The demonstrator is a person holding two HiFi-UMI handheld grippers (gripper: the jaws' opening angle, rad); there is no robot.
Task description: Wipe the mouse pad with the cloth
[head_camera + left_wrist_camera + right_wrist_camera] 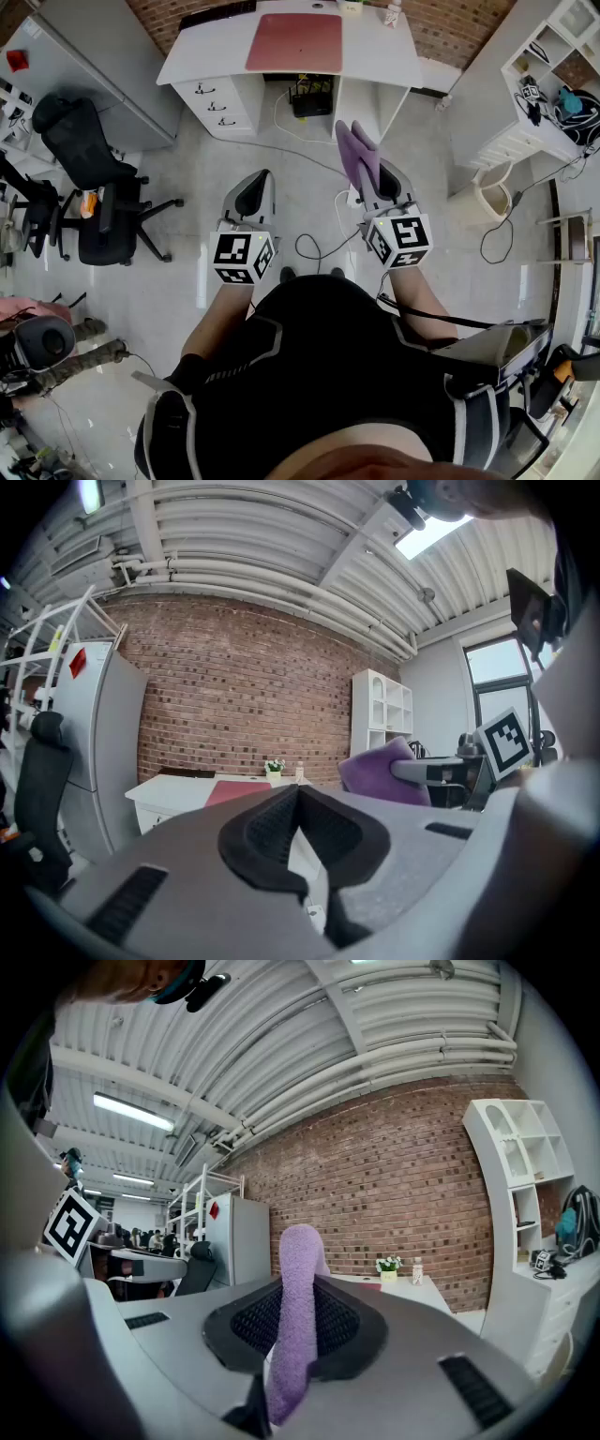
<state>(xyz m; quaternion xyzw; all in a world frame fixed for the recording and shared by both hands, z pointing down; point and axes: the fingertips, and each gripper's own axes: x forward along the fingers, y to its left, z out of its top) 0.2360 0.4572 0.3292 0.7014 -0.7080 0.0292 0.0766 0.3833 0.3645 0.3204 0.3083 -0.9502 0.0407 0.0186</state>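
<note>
A red mouse pad lies on the white desk at the top of the head view, well ahead of both grippers; it shows as a red strip in the left gripper view. My right gripper is shut on a purple cloth, which sticks up between its jaws. My left gripper is held level beside it, shut with nothing in it. From the left gripper view the cloth shows to the right.
A black office chair stands on the floor to the left. White shelves and a waste bin are at the right. Cables trail across the floor below the desk. A small plant and a bottle sit on the desk.
</note>
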